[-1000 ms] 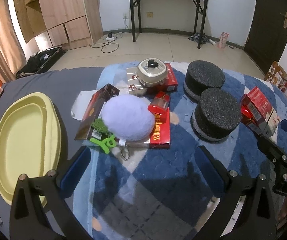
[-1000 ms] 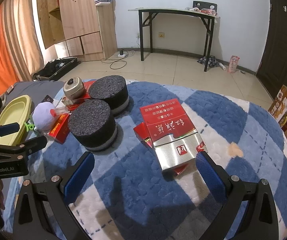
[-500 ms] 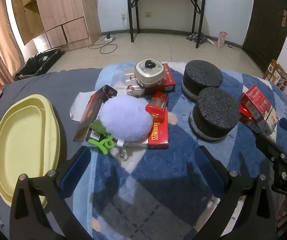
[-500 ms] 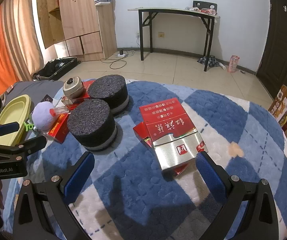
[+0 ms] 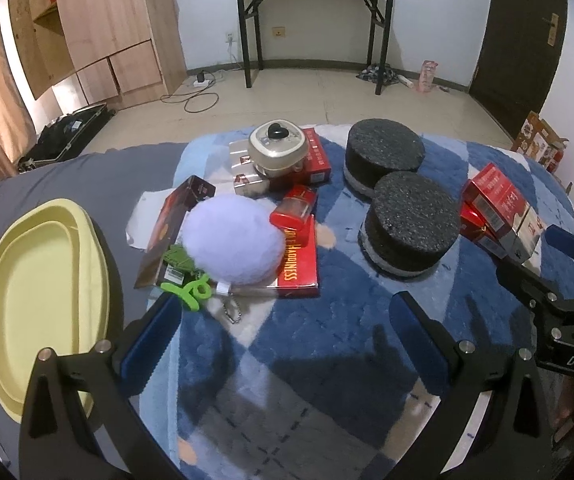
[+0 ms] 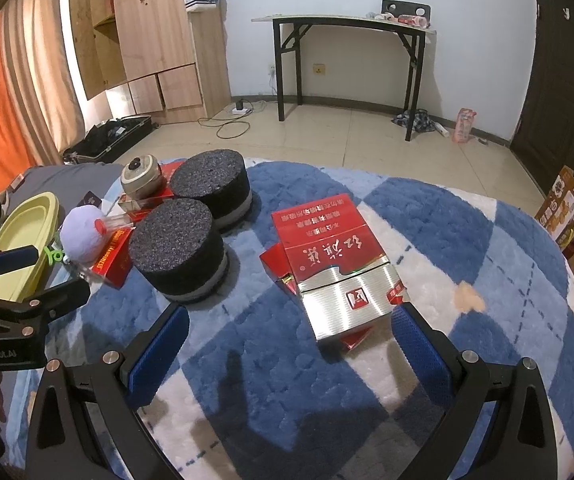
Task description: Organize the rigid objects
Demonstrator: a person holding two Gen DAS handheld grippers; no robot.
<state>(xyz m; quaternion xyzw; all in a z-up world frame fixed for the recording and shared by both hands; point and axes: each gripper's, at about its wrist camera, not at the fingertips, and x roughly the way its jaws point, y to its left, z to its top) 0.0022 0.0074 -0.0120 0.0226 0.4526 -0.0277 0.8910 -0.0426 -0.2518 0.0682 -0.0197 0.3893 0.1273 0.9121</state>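
Observation:
My left gripper [image 5: 283,340] is open and empty above the blue checked blanket, short of a pile of things. The pile holds a lilac plush ball [image 5: 233,240], a flat red box [image 5: 297,264], a small red pack [image 5: 293,212], a dark box [image 5: 175,232], a green clip [image 5: 189,290] and a beige round tin [image 5: 277,148]. Two black foam cylinders [image 5: 411,224] stand to the right. My right gripper [image 6: 287,344] is open and empty just short of a stack of red and silver cartons [image 6: 331,260], which also shows in the left wrist view [image 5: 499,208].
A yellow oval tray [image 5: 39,292] lies at the left on the grey sheet. The blanket [image 6: 467,232] reaches the bed's edge at the right. Beyond the bed are tiled floor, a wooden cabinet [image 6: 147,40] and a black-legged table [image 6: 347,24].
Both views have shifted only slightly; the left gripper has pulled back a touch from the pile. Both grippers stay open and empty.

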